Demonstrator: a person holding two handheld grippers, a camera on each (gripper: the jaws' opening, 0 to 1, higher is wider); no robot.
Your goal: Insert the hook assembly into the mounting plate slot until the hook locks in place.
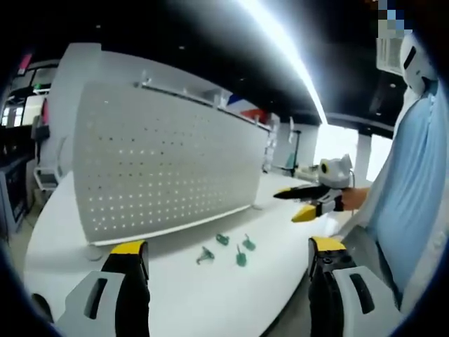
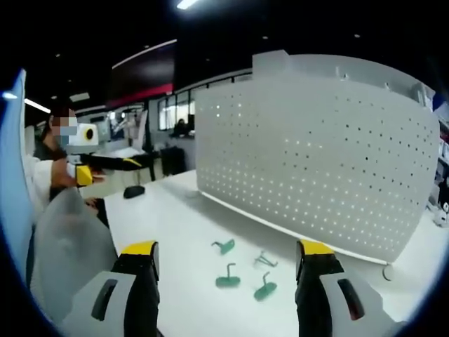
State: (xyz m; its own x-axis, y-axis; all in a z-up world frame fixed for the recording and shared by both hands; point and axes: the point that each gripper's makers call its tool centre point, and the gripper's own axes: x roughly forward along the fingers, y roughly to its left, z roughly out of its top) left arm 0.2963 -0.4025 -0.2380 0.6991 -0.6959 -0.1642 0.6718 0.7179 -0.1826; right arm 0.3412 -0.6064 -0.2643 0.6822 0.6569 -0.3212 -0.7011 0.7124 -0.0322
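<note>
Two yellow-tipped jaws of the left hand-held gripper stand wide apart in the left gripper view, holding nothing, above the white bench. Four green hooks lie loose ahead of them, before the upright perforated mounting plate. The right hand-held gripper enters from the right — raised, jaws parted.

In the right gripper view its own jaws gape empty (hooks between and beyond them); the left hand-held gripper hangs at far left, clear of the bench.
</note>
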